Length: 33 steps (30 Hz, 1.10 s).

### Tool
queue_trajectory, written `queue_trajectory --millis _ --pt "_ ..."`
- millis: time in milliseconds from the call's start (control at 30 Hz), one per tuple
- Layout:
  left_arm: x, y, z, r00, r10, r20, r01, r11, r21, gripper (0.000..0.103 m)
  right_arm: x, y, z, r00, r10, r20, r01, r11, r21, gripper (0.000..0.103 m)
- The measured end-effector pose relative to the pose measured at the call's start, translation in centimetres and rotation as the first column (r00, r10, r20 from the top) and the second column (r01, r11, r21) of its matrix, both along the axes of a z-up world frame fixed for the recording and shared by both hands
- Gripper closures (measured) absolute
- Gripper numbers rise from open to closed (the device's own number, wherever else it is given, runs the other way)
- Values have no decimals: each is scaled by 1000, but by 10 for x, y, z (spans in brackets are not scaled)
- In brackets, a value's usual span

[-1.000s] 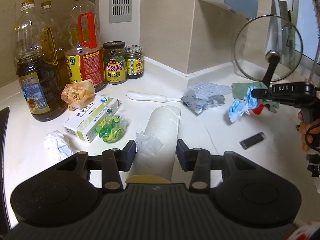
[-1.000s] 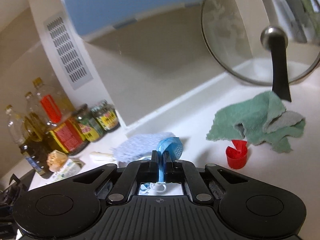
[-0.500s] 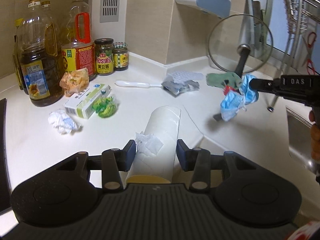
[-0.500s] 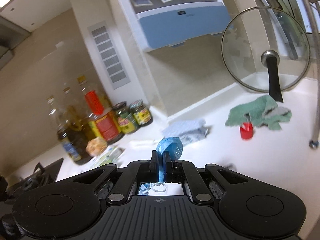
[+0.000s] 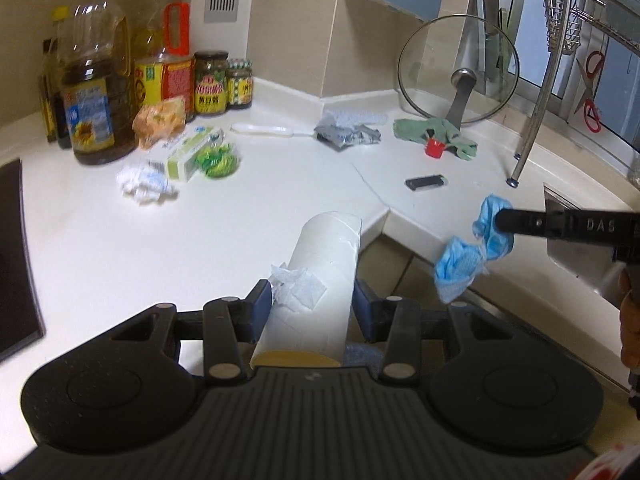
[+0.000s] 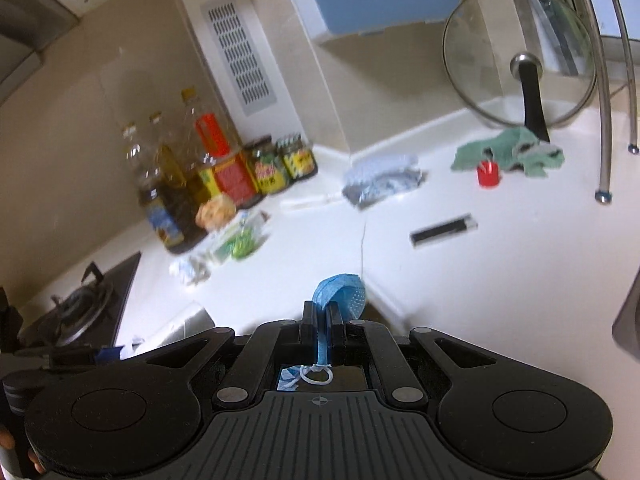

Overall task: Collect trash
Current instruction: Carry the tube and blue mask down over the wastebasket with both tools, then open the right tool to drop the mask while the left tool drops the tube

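My left gripper (image 5: 312, 298) is shut on a white cardboard paper roll (image 5: 320, 276) with tissue scraps stuck to it, held over the counter's front edge. My right gripper (image 6: 320, 312) is shut on a crumpled blue face mask (image 6: 344, 294); in the left wrist view the same face mask (image 5: 472, 252) dangles from the right gripper (image 5: 500, 222) off the counter's edge. On the white counter (image 5: 280, 184) lie a crumpled tissue (image 5: 144, 184), a medicine box (image 5: 184, 152), a green wrapper (image 5: 218, 158), an orange wrapper (image 5: 160, 120) and silver foil packs (image 5: 344, 132).
Oil bottles (image 5: 96, 80) and jars (image 5: 210, 82) stand at the back left. A glass lid (image 5: 458, 68), green cloth (image 5: 436, 134), red cap (image 5: 434, 147), black lighter (image 5: 425, 181) and white-handled tool (image 5: 266, 130) lie further right. A stove (image 6: 76, 304) and a rack leg (image 5: 532, 120) flank the counter.
Both grippers have drawn back from the counter with their loads. The roll and the mask now hang beyond the counter's front edge, and the counter items look farther away.
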<state>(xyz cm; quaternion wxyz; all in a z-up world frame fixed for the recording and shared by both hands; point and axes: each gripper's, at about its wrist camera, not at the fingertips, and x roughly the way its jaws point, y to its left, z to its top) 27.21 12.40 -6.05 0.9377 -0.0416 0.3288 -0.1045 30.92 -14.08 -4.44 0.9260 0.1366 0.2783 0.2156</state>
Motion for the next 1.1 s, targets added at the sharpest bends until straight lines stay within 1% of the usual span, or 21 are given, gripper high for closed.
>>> queue_trajectory --millis 133,300,467,667,867,1100 --pt "-12 0 -12 999 11 -34 -12 1000 -10 62 -11 8 -18 998 39 -39 -42 997 -60 99" --pt "-23 -4 -35 995 25 -94 -26 1000 -16 62 -15 13 -51 989 81 -128 -93 991 -93 99" --pt "-26 -13 -61 986 32 -161 -37 999 -27 62 -17 15 -88 969 121 -214 -150 981 -124 99" --pt "-25 -25 -94 972 45 -231 -56 998 -41 62 -17 16 -137 946 138 -294 -189 970 -155 99" --pt "-22 -29 -123 958 61 -281 -75 996 -40 62 -12 18 -181 932 137 -335 -202 965 -166 99" --pt "-19 -26 -146 947 81 -310 -98 994 -39 62 -6 24 -218 924 114 -365 -188 967 -173 99"
